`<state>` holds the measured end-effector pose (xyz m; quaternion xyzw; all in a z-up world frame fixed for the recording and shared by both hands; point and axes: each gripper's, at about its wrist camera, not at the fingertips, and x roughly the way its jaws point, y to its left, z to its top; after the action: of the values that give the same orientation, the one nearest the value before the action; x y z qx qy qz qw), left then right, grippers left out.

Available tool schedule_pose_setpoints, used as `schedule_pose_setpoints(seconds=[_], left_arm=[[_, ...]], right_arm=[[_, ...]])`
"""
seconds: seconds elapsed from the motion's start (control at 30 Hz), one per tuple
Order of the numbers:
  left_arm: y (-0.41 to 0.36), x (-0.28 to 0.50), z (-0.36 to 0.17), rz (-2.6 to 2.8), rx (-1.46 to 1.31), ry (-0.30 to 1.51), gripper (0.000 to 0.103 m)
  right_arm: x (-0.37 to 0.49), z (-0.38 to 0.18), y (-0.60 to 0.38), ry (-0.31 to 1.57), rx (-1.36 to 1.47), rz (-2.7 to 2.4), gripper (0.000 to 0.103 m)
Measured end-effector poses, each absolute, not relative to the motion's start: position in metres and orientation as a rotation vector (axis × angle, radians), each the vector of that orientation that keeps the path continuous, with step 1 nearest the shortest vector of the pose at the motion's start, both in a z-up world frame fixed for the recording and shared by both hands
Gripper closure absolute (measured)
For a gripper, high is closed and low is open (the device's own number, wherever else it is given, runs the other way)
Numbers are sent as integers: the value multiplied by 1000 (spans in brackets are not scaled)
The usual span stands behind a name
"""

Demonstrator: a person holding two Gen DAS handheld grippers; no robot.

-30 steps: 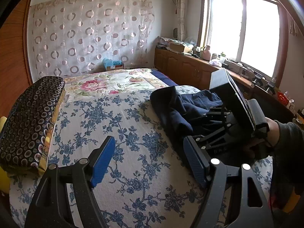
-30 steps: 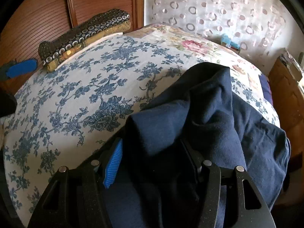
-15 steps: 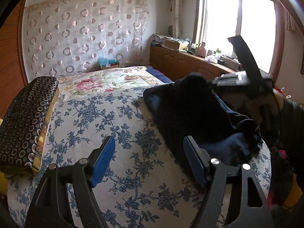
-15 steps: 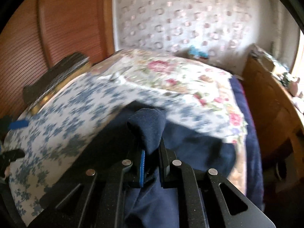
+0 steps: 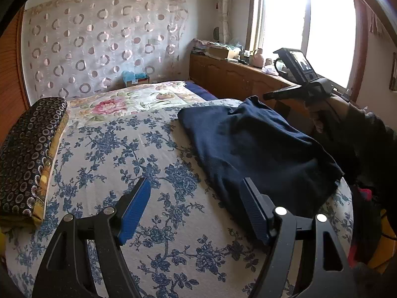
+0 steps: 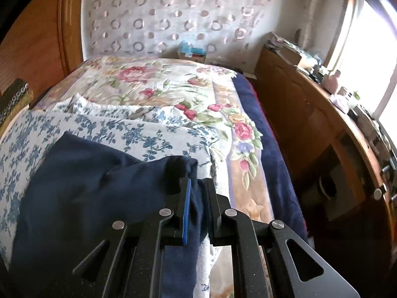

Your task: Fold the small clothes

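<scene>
A dark navy garment (image 5: 258, 146) lies spread over the right side of the blue-flowered bedspread (image 5: 124, 154). My left gripper (image 5: 196, 208) hovers open above the bedspread, its right finger beside the garment's near edge, nothing between its blue pads. My right gripper (image 6: 197, 196) is shut on a bunched corner of the navy garment (image 6: 86, 186) and holds it raised near the bed's right edge. In the left wrist view the right gripper's body (image 5: 297, 84) shows at the far right, held by a hand, with the cloth hanging from it.
A folded dark patterned blanket (image 5: 27, 154) lies along the bed's left edge. A rose-patterned cover (image 6: 161, 87) spreads over the far end of the bed. A wooden cabinet (image 6: 322, 149) with clutter runs along the right wall under the window. A person's dark sleeve (image 5: 372, 149) fills the right.
My right gripper closed on the garment's corner and lifted it up and to the right, pulling the cloth out flatter. The left gripper has stayed open and nearly still.
</scene>
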<state>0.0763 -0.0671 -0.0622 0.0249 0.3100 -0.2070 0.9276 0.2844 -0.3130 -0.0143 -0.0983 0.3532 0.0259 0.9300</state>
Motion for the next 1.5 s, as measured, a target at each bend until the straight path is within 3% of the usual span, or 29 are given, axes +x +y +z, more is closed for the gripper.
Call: schedule_pose_setpoints(seconds=[0.07, 0.13, 0.23, 0.53, 0.57, 0.63, 0.7, 0.83, 1.1, 1.2, 1.27, 1.3, 1.37, 1.5], left_arm=[[-68, 76, -62, -427, 51, 637, 28], [-69, 76, -62, -429, 53, 637, 28], [-74, 77, -64, -439, 52, 644, 28], [-92, 79, -75, -466, 87, 687, 28], [-93, 79, -77, -463, 96, 699, 28], [-95, 81, -80, -467, 98, 712, 28], [-96, 81, -83, -468, 102, 724, 28], [-99, 80, -87, -470, 107, 739, 28], [-100, 80, -93, -468, 111, 768, 28], [-100, 78, -92, -471, 108, 769, 28], [-102, 77, -92, -475, 109, 769, 28], [-102, 76, -92, -477, 110, 771, 28], [-104, 75, -93, -484, 110, 774, 28], [-108, 72, -93, -495, 115, 776, 28]], right_arm=[[278, -13, -316, 717, -186, 67, 89], [270, -14, -319, 707, -172, 83, 75], [254, -9, -336, 701, -153, 119, 64], [286, -30, -354, 772, -75, 171, 64], [289, -31, -355, 779, -70, 187, 65], [291, -32, -355, 783, -79, 215, 95], [285, -29, -357, 766, -87, 224, 100], [268, -17, -376, 674, -28, 169, 101], [272, -16, -385, 697, -46, 80, 101], [264, -10, -381, 696, -75, 79, 97], [252, -7, -371, 692, -108, 91, 88], [251, -7, -362, 690, -120, 105, 75], [233, -7, -358, 680, -137, 122, 60], [192, -14, -353, 672, -150, 187, 58]])
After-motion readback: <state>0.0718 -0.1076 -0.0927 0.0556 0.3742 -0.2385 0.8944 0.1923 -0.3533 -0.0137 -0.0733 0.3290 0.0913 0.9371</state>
